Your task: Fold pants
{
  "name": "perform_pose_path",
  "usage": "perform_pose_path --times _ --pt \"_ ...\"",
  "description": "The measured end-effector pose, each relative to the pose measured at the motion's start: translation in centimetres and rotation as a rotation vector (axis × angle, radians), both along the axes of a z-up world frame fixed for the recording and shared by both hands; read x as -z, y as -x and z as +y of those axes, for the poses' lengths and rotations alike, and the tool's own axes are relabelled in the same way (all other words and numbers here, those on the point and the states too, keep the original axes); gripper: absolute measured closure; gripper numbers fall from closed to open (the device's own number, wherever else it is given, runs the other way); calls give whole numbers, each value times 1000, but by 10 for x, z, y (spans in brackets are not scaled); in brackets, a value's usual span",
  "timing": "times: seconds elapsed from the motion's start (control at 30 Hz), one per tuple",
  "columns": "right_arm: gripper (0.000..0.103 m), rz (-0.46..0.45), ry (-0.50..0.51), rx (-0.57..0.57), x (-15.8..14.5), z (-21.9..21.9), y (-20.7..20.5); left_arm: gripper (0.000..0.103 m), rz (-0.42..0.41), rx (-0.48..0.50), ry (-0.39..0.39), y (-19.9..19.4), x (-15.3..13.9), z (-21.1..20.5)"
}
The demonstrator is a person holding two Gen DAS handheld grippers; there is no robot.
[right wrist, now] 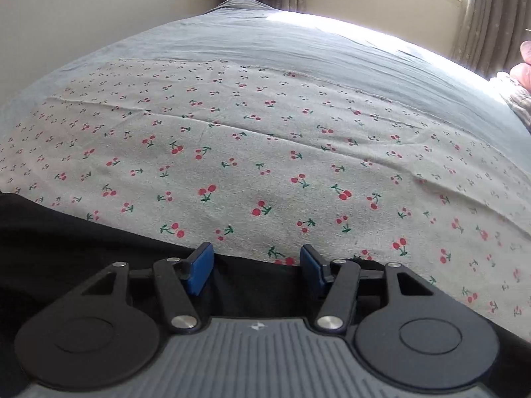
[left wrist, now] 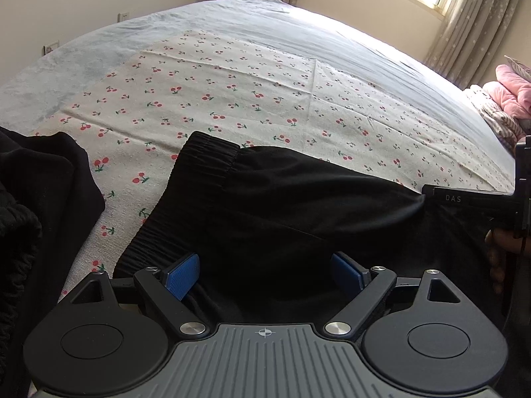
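The black pants [left wrist: 265, 205] lie on a cherry-print sheet [left wrist: 232, 99], with an elastic cuff [left wrist: 205, 156] pointing away and more black cloth [left wrist: 39, 199] at the left. My left gripper [left wrist: 265, 275] is open, its blue pads either side of the black cloth just over it. My right gripper's finger [left wrist: 464, 199] shows at the right edge of the left wrist view, resting on the pants. In the right wrist view my right gripper [right wrist: 257, 268] is open over the pants' edge [right wrist: 99, 248], nothing between its pads.
The bed [right wrist: 265, 49] has a grey blanket beyond the cherry sheet [right wrist: 265, 165]. Pink and striped clothes [left wrist: 507, 99] are piled at the right edge. A window and curtains [left wrist: 471, 16] stand behind, with a wall at the left.
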State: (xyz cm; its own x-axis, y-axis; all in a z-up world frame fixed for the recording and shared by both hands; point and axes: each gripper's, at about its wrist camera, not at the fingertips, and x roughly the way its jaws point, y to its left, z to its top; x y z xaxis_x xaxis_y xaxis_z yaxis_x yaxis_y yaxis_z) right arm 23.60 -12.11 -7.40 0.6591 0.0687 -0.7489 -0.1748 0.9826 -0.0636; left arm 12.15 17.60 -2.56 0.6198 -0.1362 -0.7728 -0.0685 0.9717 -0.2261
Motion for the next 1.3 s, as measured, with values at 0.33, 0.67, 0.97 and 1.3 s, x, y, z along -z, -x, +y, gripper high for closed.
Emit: perform_pose_path --times 0.33,0.67,0.97,1.3 --pt "51 14 -162 -209 -25 42 84 38 -22 -12 65 -4 3 17" --pt "40 82 -57 -284 -10 -51 199 36 -30 28 -57 0 3 2" --pt "31 85 -95 51 -17 -198 262 36 -26 21 -157 -1 4 -13" --pt "31 99 -226 473 -22 -298 276 37 -137 139 -94 13 -22 -74"
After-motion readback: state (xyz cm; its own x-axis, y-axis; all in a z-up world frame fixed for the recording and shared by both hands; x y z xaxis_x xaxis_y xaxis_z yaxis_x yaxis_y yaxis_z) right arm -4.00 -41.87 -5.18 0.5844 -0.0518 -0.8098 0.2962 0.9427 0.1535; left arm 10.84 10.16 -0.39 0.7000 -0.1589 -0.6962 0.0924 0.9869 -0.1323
